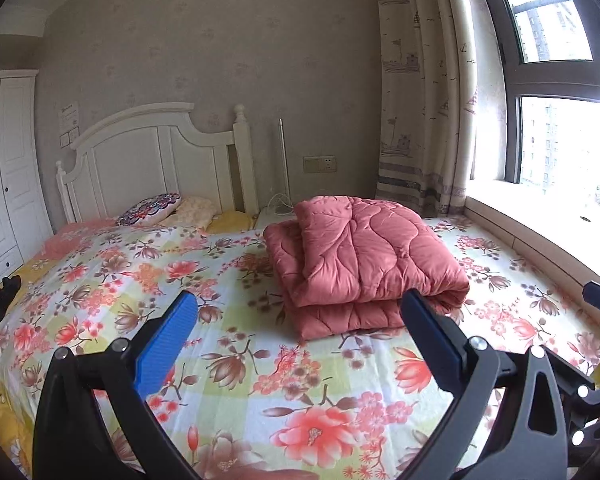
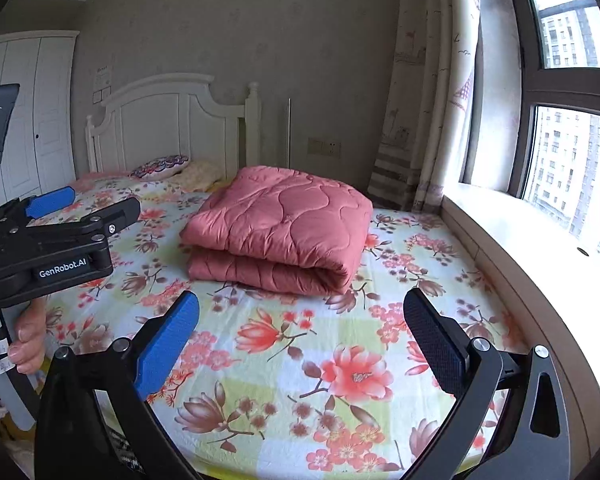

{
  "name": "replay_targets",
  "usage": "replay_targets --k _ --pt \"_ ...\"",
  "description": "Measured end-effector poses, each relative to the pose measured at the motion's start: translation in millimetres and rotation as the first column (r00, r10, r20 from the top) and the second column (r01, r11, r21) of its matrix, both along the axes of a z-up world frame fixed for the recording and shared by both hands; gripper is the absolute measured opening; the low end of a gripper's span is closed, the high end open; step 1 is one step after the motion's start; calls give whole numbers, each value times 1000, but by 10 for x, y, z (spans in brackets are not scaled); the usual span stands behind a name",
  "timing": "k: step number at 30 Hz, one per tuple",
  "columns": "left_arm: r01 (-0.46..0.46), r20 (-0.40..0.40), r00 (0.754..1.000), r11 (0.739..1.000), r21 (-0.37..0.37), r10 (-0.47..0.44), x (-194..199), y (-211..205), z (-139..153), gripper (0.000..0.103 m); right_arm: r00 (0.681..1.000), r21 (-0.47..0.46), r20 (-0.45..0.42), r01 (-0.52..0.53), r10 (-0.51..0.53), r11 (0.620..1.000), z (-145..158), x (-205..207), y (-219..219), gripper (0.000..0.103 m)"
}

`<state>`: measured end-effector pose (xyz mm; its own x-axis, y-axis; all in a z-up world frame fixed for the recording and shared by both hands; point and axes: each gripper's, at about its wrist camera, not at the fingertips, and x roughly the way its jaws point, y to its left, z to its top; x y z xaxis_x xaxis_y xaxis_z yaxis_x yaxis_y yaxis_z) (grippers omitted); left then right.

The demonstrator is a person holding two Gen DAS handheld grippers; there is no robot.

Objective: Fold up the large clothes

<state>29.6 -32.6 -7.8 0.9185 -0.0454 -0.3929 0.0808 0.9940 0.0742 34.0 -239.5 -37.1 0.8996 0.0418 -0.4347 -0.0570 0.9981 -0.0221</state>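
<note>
A pink quilted blanket (image 1: pixel 364 256) lies folded into a thick rectangular stack on the floral bedsheet (image 1: pixel 260 380); in the right wrist view the blanket (image 2: pixel 280 228) sits at mid-bed. My left gripper (image 1: pixel 300 308) is open, its fingers spread wide just short of the stack's near edge, nothing between them. My right gripper (image 2: pixel 302 308) is open too, held over bare sheet in front of the blanket. The left gripper's body (image 2: pixel 52 240) shows at the left of the right wrist view, held by a person's hand (image 2: pixel 24 344).
Pillows (image 1: pixel 152 208) lie by the white headboard (image 1: pixel 152 156). A windowsill (image 2: pixel 520 240) and curtain (image 2: pixel 432 120) run along the bed's right side. A white wardrobe (image 1: pixel 4 168) stands at the left. A dark object (image 1: pixel 0 296) sits at the bed's left edge.
</note>
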Motion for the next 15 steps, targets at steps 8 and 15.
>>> replay_targets --k 8,15 --pt "7 -3 1000 1000 -4 -7 -50 15 1 101 1000 -2 4 -10 10 1000 29 -34 51 98" --pt "6 -15 1000 1000 -14 -6 -57 38 -10 101 1000 7 -1 -18 18 1000 25 -30 55 98"
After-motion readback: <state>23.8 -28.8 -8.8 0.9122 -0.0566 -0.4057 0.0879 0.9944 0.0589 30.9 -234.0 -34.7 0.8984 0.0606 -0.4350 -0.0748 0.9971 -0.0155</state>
